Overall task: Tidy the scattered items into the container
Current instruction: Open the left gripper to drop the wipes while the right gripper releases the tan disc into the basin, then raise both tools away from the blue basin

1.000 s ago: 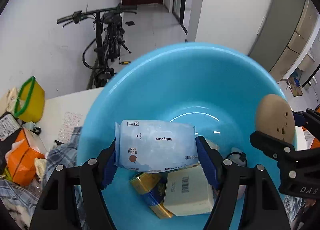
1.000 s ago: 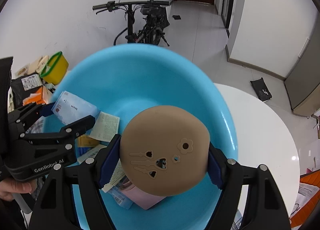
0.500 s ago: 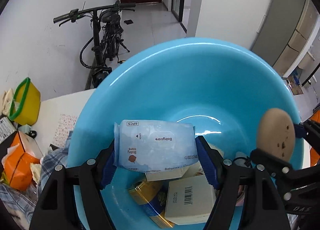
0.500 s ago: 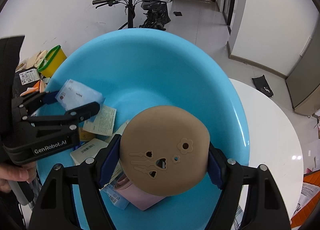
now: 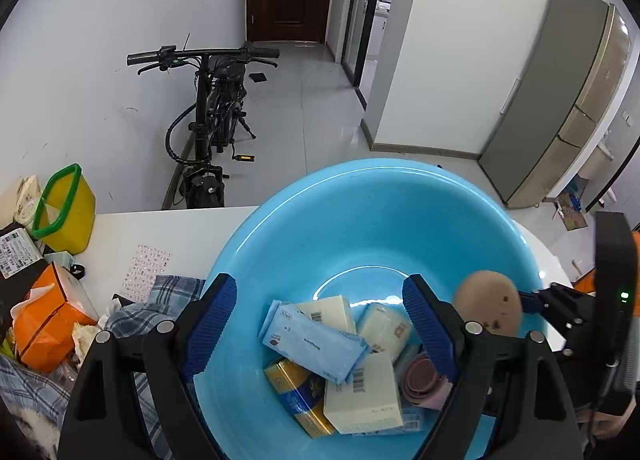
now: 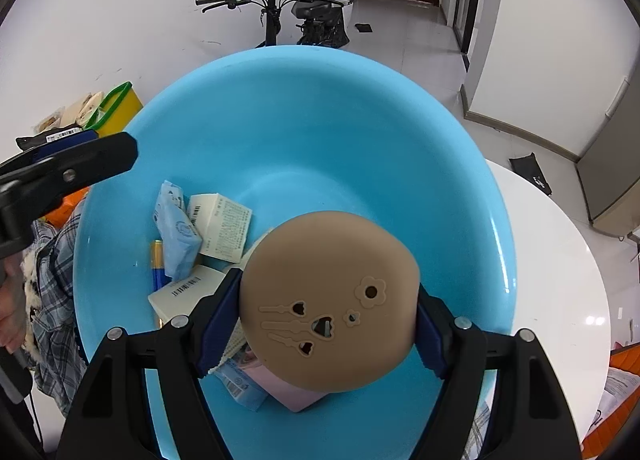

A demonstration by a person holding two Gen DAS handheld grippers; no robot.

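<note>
A big blue basin (image 5: 360, 220) (image 6: 320, 120) stands on the white table. My left gripper (image 5: 320, 320) is open and empty above it. The pale blue wipes pack (image 5: 312, 344) (image 6: 176, 236) lies inside on cream boxes (image 5: 360, 400), a yellow and blue packet (image 5: 296, 392) and a pink item (image 5: 420, 380). My right gripper (image 6: 328, 324) is shut on a round brown silicone lid (image 6: 328, 300) and holds it over the basin's near side. The lid also shows at the right of the left wrist view (image 5: 488, 304).
A plaid cloth (image 5: 160, 300), an orange tissue box (image 5: 44, 320) and a yellow bin with green rim (image 5: 64, 208) lie left of the basin. A sticker sheet (image 5: 146, 270) lies on the table. A bicycle (image 5: 208, 120) stands beyond the table's far edge.
My left gripper opened and let go of the wipes pack, which dropped into the basin, then drew back and up. My right gripper still holds the brown lid.
</note>
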